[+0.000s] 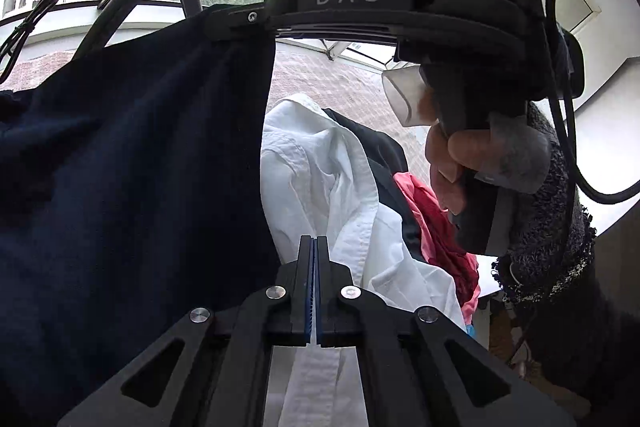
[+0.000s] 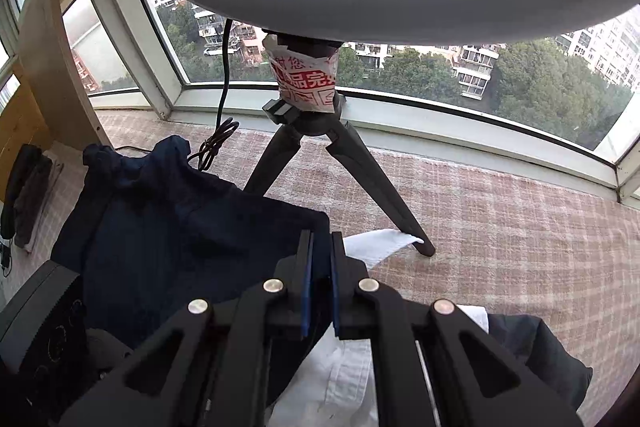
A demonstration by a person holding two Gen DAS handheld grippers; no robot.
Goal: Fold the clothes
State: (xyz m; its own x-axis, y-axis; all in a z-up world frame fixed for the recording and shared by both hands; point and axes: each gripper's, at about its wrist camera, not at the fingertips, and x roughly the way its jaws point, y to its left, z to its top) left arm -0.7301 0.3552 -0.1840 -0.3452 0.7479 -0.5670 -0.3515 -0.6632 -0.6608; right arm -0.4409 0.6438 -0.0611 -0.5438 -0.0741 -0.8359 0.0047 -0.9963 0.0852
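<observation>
Fingers of the left gripper [image 1: 315, 243] are pressed together low in the centre of its view with only a hairline between the blue pads; nothing plainly sits in that line, though the dark navy garment [image 1: 128, 155] hangs close along the left of the frame, so I cannot say for certain whether a thin edge is pinched. In the right wrist view the right gripper [image 2: 320, 239] has its fingers parted by a narrow gap with navy cloth filling it, and it seems to be clamped on a top edge of that garment [image 2: 180, 227], which drapes down and to the left over the pink checked rug [image 2: 500, 211]. To do this step well, I would keep both grips level along one hem, pull the cloth taut so it hangs flat, then lay it on bare rug away from the pile before folding. The left view alone shows the waiting pile: a white shirt [image 1: 320, 179], something black behind it and a red piece [image 1: 436, 223] at right of centre, plus the hand [image 1: 452, 155] on the other gripper's handle. The right view alone shows the tripod [image 2: 320, 147] standing on the rug, its cable [image 2: 216, 143], the window, and folded dark items [image 2: 28, 187] at the left edge.
</observation>
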